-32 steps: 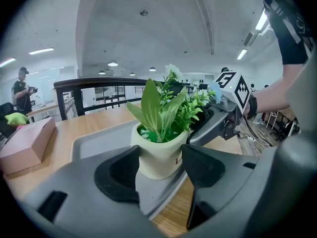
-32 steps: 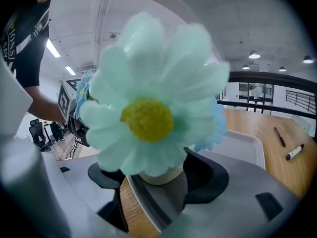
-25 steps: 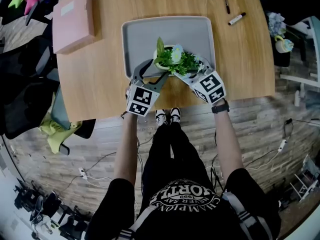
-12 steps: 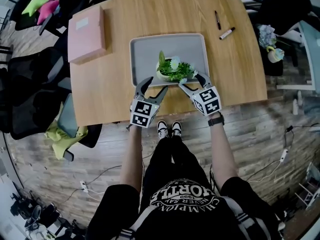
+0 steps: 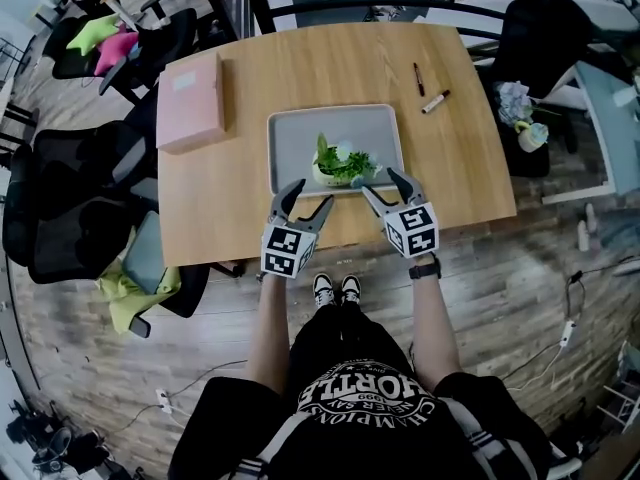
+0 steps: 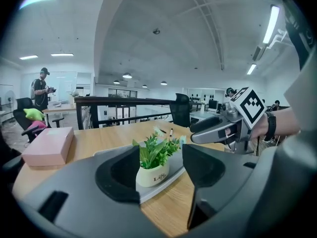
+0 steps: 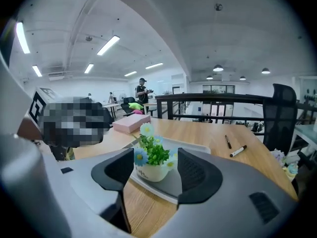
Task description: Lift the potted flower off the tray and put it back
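Head view: potted flower (image 5: pixel 342 166) sits at the tray's (image 5: pixel 285 128) near edge; left gripper (image 5: pixel 312 193) and right gripper (image 5: pixel 381 183) hang short of it. Left gripper view: jaws wide, empty, pot (image 6: pixel 152 171) beyond. Right gripper view: jaws apart, just been closing, nothing between. I judge it light, smooth-walled and tippy; I'd pinch the pot, not the soft foliage.

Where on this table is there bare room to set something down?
Bare wood: the far strip between the pink box and the two markers, and the right side between tray and table edge. The tray's far half is free too. Crowded: the tray's near edge, where the potted flower stands.
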Motion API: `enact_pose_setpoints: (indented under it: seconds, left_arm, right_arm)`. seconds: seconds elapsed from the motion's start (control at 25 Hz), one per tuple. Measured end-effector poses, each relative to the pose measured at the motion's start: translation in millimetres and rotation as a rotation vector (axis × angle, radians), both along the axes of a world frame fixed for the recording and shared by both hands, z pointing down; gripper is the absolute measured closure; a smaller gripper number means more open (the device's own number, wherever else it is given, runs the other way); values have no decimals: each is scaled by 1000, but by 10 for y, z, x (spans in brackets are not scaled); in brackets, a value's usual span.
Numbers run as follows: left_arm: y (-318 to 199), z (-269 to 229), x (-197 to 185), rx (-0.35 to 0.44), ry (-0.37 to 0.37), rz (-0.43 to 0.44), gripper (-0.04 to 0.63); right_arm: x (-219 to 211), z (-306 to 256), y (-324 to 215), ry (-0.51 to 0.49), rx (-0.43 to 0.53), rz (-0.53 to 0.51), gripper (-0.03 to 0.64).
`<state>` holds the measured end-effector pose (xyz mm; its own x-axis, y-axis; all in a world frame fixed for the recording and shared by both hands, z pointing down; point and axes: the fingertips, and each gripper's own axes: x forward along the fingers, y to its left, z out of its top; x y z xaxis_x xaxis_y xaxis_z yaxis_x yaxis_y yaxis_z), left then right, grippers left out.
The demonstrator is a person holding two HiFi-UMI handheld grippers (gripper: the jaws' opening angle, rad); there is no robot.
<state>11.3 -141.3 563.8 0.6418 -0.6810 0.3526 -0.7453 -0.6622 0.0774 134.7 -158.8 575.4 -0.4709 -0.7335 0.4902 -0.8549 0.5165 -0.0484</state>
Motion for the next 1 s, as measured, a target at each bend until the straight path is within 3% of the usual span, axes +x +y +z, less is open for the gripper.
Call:
enact_pose_setpoints:
  seconds: [0.56,1.0]
  left_arm:
    - [336,-956,-322,114,108,-117,351]
    - [452,-1433,-599,211,100,-158,417]
  right_arm:
    - [-73,-1054,348,-55,132,36,396]
    - [-207,-1611,500,-69,214,35,480]
